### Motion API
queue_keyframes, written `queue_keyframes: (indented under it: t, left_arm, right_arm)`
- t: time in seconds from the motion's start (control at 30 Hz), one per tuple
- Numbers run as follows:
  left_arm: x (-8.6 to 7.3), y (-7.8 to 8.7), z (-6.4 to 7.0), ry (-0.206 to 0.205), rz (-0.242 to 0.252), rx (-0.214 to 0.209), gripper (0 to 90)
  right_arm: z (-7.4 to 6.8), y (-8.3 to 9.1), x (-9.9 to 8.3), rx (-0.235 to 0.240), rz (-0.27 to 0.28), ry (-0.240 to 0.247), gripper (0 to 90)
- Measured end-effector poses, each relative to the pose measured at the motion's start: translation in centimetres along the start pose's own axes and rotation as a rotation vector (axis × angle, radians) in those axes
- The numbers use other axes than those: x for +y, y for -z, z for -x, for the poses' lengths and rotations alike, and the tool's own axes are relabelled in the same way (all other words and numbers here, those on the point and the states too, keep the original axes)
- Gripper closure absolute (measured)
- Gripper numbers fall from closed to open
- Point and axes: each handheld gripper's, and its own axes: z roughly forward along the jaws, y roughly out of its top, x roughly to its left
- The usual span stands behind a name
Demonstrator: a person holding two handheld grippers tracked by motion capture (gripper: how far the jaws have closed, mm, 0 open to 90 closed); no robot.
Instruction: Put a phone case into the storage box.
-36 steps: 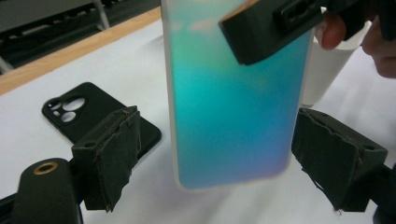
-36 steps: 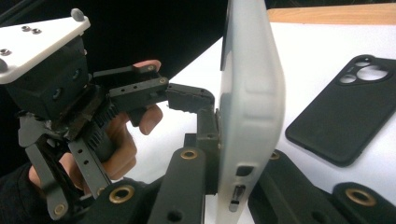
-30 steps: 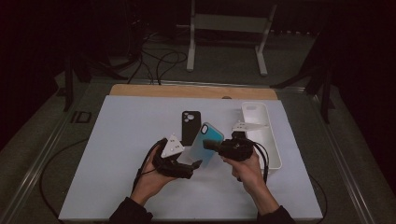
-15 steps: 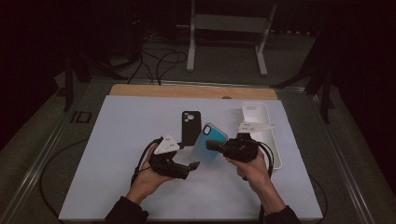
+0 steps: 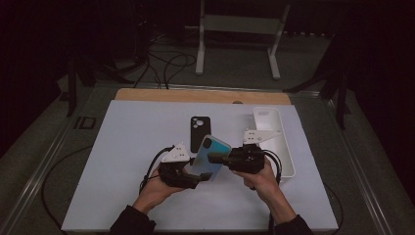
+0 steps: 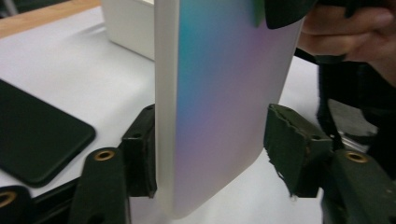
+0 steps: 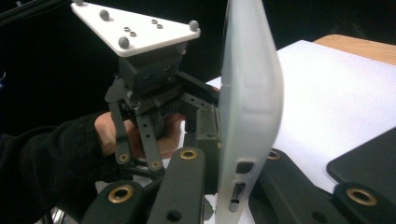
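A phone case [image 5: 210, 156] with a blue-to-purple sheen hangs tilted above the white mat, between both grippers. My left gripper [image 5: 198, 178] holds its lower end; in the left gripper view its jaws press the two long edges of the case [image 6: 219, 93]. From the right, my right gripper [image 5: 219, 159] is shut across the thin upper edge. In the right gripper view the case [image 7: 250, 93] stands edge-on between my jaws [image 7: 233, 158], with the left gripper [image 7: 205, 121] behind it. A black phone case [image 5: 198, 132] lies flat on the mat just beyond.
A long white tray [image 5: 288, 156] lies at the mat's right side, close to my right hand. The white mat [image 5: 122, 161] stretches bare to the left. A wooden strip [image 5: 195, 95] borders the far edge, with stand legs and cables on the floor behind.
The case has shifted slightly left and tipped up more steeply. Both hands stayed close together on it, the right hand drawing back a little to the right.
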Motion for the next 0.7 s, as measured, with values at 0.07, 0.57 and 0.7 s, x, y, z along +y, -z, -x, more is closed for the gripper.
queue_keyframes:
  t: [0.07, 0.57, 0.7]
  left_arm:
    - [-0.07, 0.08, -0.04, -0.003, 0.004, -0.013, 43.5]
    - [-0.42, 0.17, 0.26, -0.061, 0.038, -0.053, 78.3]
    - [-0.42, -0.06, 0.59, -0.074, 0.038, -0.039, 80.5]
  right_arm:
    - [-0.07, 0.03, 0.03, 0.007, 0.000, 0.010, 86.6]
    - [0.16, 0.77, -0.16, -0.018, 0.000, 0.021, 52.7]
    - [0.13, 0.50, -0.17, -0.048, -0.008, 0.012, 40.6]
